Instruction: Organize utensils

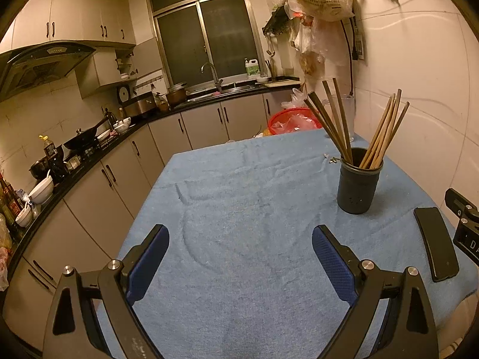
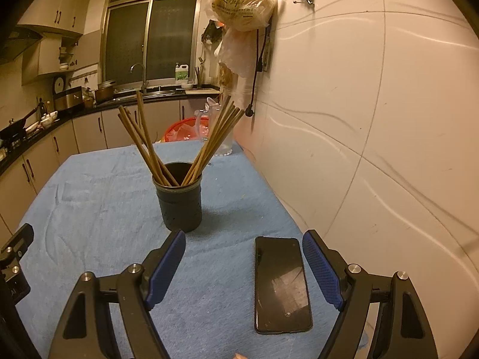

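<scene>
A dark cylindrical holder (image 1: 358, 181) (image 2: 179, 198) stands upright on the blue towel (image 1: 239, 209) (image 2: 98, 209) that covers the table. Several wooden chopsticks (image 1: 380, 137) (image 2: 209, 143) lean out of it in two fans, a darker bunch (image 1: 329, 119) (image 2: 143, 146) to the left and a lighter one to the right. My left gripper (image 1: 239, 239) is open over bare towel, left of and nearer than the holder. My right gripper (image 2: 244, 242) is open just in front of the holder, nothing between its blue pads (image 2: 167, 266).
A black phone (image 2: 281, 284) (image 1: 435, 245) lies flat by the right gripper's right finger. A clear plastic jug (image 2: 221, 131) stands at the table's far end near the wall (image 2: 374, 119). Kitchen counters (image 1: 89, 155) run along the left. A red basket (image 1: 293, 119) sits beyond the table.
</scene>
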